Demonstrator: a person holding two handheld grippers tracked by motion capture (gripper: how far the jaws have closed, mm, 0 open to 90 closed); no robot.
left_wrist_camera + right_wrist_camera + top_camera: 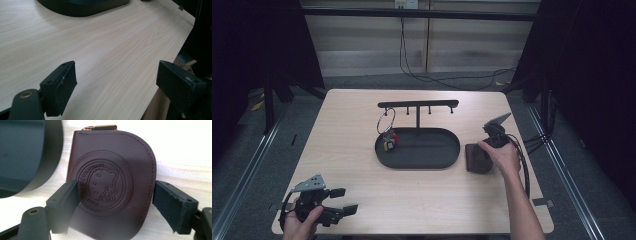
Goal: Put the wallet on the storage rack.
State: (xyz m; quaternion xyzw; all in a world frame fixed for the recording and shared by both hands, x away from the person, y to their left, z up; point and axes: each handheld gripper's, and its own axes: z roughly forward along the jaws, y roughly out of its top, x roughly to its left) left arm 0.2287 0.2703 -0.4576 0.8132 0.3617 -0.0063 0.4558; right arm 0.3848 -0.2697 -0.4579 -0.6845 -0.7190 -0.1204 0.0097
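From above, my right gripper hangs over the dark pouch at centre right, beside the black tray. My left gripper rests lower left, jaws spread over bare table. In the right gripper view, the pouch sits mid-frame between wide-open jaws.

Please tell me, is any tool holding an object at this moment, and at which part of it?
Nothing is held. The right tool stands open around the dark red leather pouch, its jaws beside the pouch's two side edges. The left tool is open over bare table.
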